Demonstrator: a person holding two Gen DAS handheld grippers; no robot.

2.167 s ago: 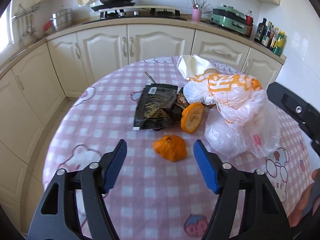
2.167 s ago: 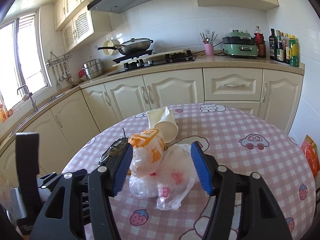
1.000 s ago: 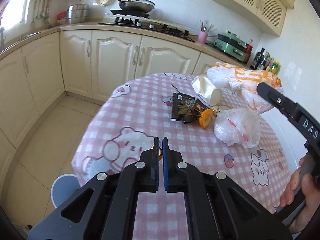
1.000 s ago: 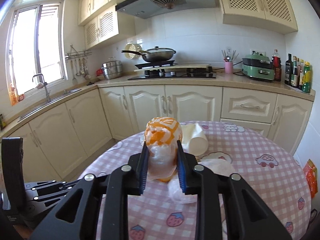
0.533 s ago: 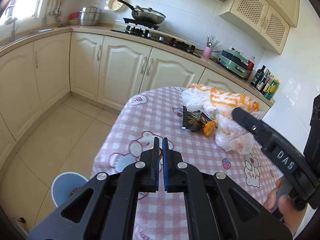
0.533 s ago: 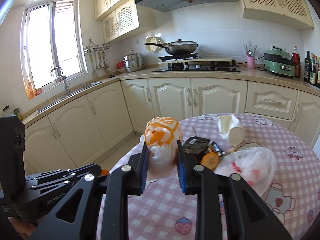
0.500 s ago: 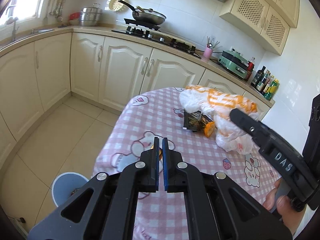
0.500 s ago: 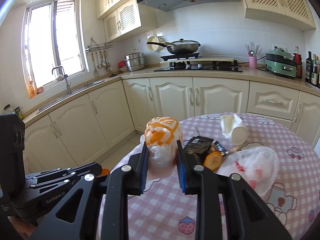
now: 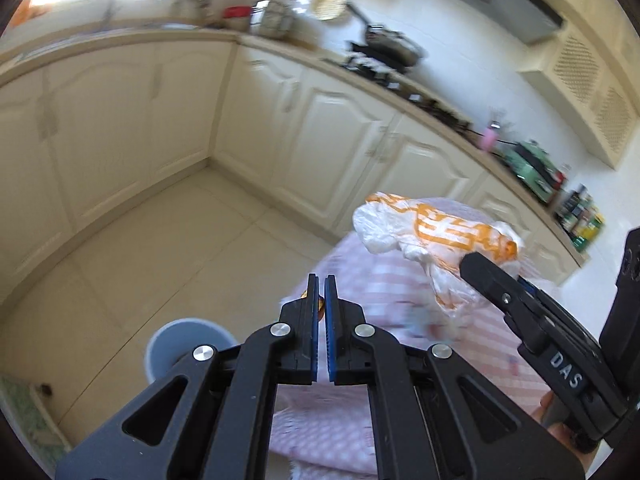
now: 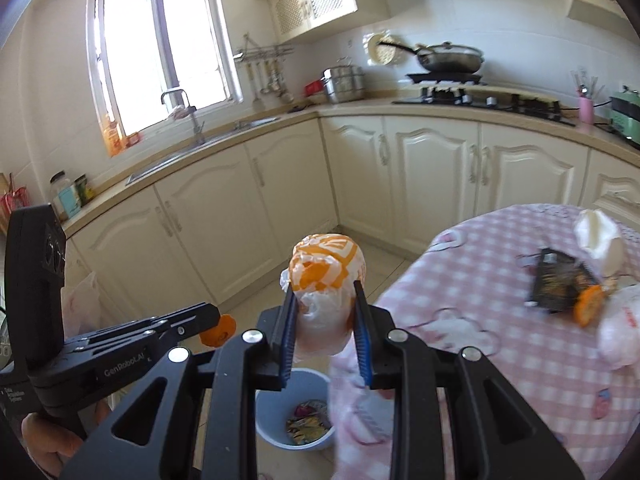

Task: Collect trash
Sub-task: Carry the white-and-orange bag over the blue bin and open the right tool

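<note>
Currently, per component:

Left gripper: jaws nearly together, pinching a small orange peel piece; in the left wrist view only a sliver of orange shows between the blue pads. In the right wrist view the peel sticks out from the tip of this gripper, above the floor and left of the bin.

Right gripper: jaws clamped on a white and orange plastic bag, which bulges above the pads. In the left wrist view the bag projects past the table's near edge.

Trash bin: blue, round, on the tiled floor just beside the table's near edge, below the right gripper; coloured wrappers lie inside. It also shows in the left wrist view, partly behind the left gripper.

Table: round, pink checked cloth. Toward its far right edge lie a black snack wrapper, an orange peel half touching the wrapper, a white paper cup on its side, and a clear plastic bag.

Hand: grips the left gripper's handle.

Left wrist view: motion-blurred.
</note>
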